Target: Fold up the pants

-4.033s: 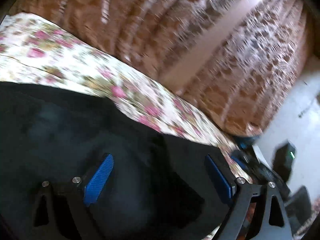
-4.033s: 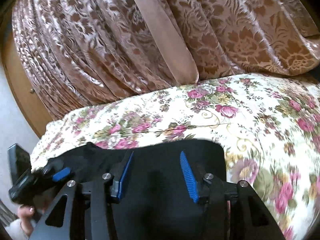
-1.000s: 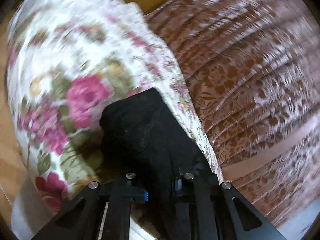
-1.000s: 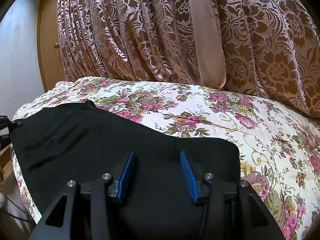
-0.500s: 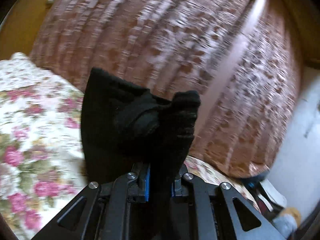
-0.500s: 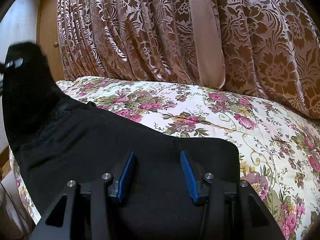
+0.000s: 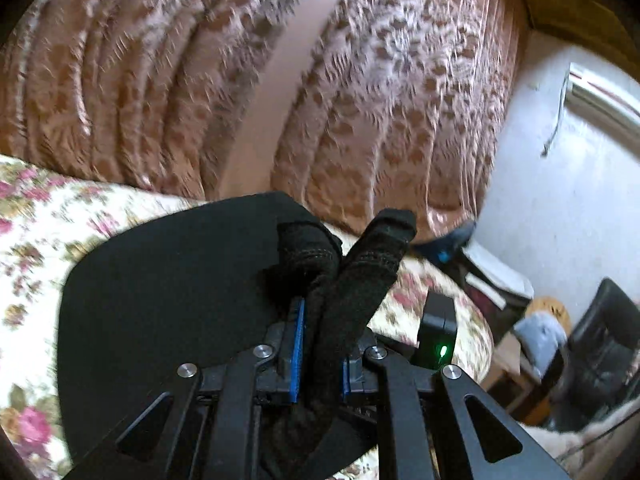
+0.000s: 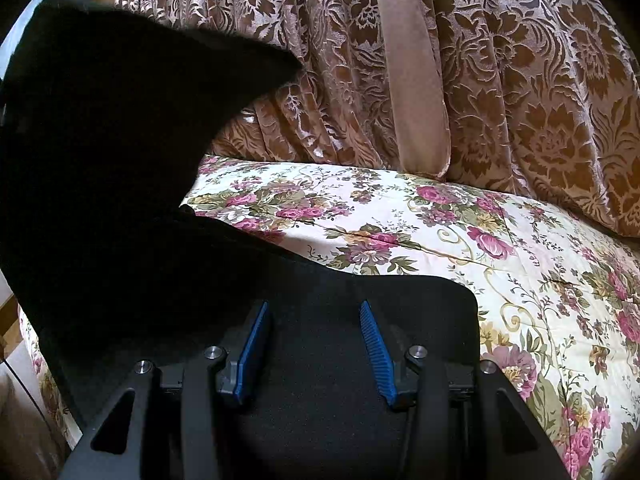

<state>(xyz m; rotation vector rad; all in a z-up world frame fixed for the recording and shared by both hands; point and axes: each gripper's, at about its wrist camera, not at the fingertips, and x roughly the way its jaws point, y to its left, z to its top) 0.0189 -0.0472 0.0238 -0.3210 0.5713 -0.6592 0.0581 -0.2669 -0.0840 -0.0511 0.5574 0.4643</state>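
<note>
Between the blue ribbed pads of the left gripper [image 7: 318, 350] a bunched hem of the black knit pants [image 8: 320, 360] is pinched tight; two stitched folds poke up past the fingertips, and the rest of the cloth spreads as a broad dark sheet to the left of the jaws over the cream quilted bedspread with pink roses [image 8: 480, 248]. The right gripper [image 8: 316, 346] hangs with its jaws spread apart, blue pads clear of the fabric — the flat, rounded end of the pants lies directly under and ahead of them on the bedspread. In the right wrist view a large flap of the same pants rears up at the left, hiding the left gripper that lifts it and cutting off that side of the bed. The black cloth swallows detail, so seams barely show there. Behind the bed hangs a brown damask curtain with a raised floral pattern [image 8: 520, 80], blurred in the left wrist view.
</note>
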